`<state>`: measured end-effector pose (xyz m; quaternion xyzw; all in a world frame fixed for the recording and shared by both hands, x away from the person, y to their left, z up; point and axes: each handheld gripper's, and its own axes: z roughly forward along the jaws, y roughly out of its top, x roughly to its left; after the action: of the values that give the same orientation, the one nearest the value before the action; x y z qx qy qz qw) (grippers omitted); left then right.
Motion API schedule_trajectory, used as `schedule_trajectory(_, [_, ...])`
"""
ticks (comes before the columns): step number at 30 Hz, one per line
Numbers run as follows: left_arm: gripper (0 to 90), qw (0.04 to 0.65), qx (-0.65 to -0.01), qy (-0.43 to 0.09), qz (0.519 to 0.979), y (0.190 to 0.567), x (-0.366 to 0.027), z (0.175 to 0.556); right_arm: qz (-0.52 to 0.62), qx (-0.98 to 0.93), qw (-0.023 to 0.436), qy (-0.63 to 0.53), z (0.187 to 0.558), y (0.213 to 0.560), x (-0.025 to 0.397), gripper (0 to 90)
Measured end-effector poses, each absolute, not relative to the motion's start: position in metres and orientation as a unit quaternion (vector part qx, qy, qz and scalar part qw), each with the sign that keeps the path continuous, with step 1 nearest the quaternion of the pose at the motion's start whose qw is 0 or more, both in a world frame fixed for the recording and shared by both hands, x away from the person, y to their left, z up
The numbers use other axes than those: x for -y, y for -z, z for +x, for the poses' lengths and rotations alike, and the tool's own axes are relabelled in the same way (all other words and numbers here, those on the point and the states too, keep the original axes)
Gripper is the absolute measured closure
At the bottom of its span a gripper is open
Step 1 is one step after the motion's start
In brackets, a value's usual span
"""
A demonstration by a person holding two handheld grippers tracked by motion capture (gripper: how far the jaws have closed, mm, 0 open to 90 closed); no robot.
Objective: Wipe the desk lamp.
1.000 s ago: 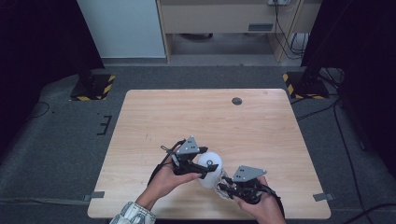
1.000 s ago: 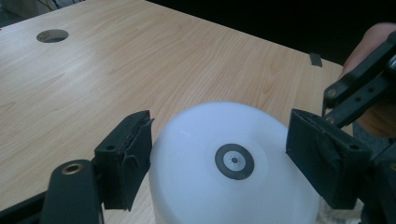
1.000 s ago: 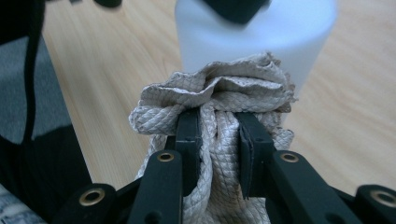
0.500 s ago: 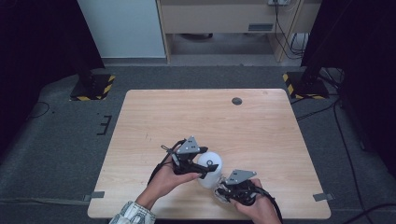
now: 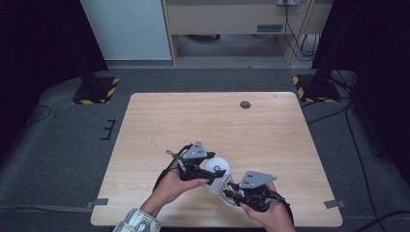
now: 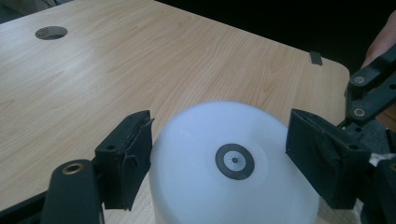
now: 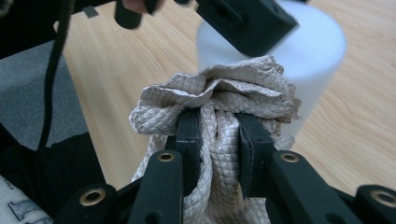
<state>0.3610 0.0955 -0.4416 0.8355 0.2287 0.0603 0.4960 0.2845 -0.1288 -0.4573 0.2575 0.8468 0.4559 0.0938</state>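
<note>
Currently, the left gripper [image 5: 209, 170] straddles a white cup [image 5: 217, 166] that stands upside down on the table [image 5: 203, 121], near the table's front edge and slightly right of centre. In the left gripper view, the cup [image 6: 233, 177] sits between the two black jaws: the near pad lies at or almost at the cup wall, while a narrow gap shows between the far pad and the wall. The jaws are spread to roughly the cup's width; whether they actually clamp the cup cannot be told. The cup's flat base faces up and carries a small dark ring mark [image 6: 235, 161] at its centre.

The right gripper [image 7: 218, 140] pinches a bunched beige cloth [image 7: 219, 98] with a quilted, diamond-pattern weave. Its jaws are pressed onto the cloth from both sides, and the fabric bulges out above and around them. In the right gripper view, the cloth sits just in front of the cup [image 7: 308, 51], close to its side wall; contact between the two cannot be confirmed. In the high view, the right gripper [image 5: 231, 192] and cloth [image 5: 224, 186] lie just beside the cup on its near right side.

A round cable hole [image 5: 245, 104] sits in the table's far right portion, well apart from both grippers.
</note>
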Motion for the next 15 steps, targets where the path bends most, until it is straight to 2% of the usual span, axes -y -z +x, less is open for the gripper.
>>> schedule_trajectory(7, [22.3, 0.495, -0.229, -0.057, 0.836, 0.441, -0.095, 0.362, 0.243, -0.854, 0.083, -0.453, 0.283, 0.463, 0.117, 73.6])
schedule_trajectory(15, [22.4, 0.494, -0.227, -0.057, 0.837, 0.441, -0.096, 0.363, 0.235, -0.87, 0.054, -0.429, 0.291, 0.487, 0.106, 73.9])
